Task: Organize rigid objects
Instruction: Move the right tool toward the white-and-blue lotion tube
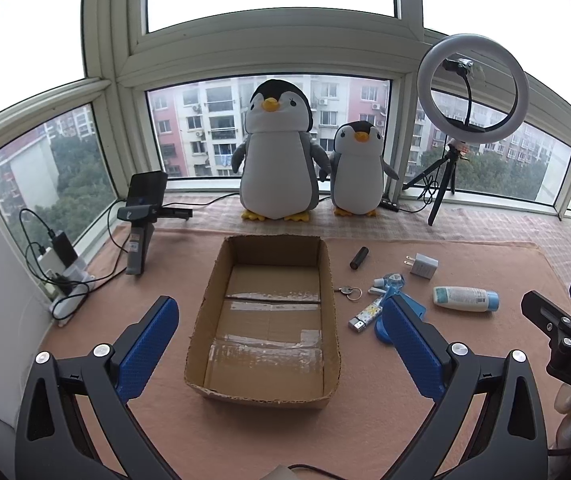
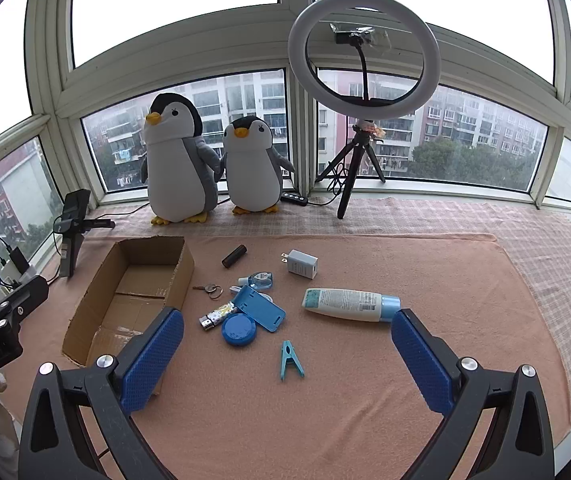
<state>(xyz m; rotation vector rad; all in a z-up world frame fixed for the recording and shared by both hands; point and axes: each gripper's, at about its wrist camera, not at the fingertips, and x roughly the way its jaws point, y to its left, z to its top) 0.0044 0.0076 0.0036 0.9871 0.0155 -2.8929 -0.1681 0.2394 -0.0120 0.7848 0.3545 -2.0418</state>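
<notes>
My jaws, both sides, spread, empty. Lotion bottle (image 2: pixel 351 304) at 1 o'clock: light, stiff, slippery; grip mid-body crosswise. Cardboard box (image 2: pixel 97 280) at 10 o'clock.

Home bay window: plush penguins (image 1: pixel 275 152), towel (image 2: pixel 365 360)

Salmon-pink towel (image 2: pixel 365 400) spread over a checked cloth (image 2: pixel 525 232) on a window ledge.

On the towel: an open brown cardboard box (image 2: pixel 97 280) at left; right of it a dark cylinder (image 2: pixel 234 256), white wall charger (image 2: pixel 300 264), key on a ring (image 2: pixel 208 289), patterned USB stick (image 2: pixel 216 315), blue round compact (image 2: pixel 238 330), blue flat case (image 2: pixel 259 307), white bottle with blue cap (image 2: pixel 351 304), and nearest, a teal clothes peg (image 2: pixel 290 360).
</notes>
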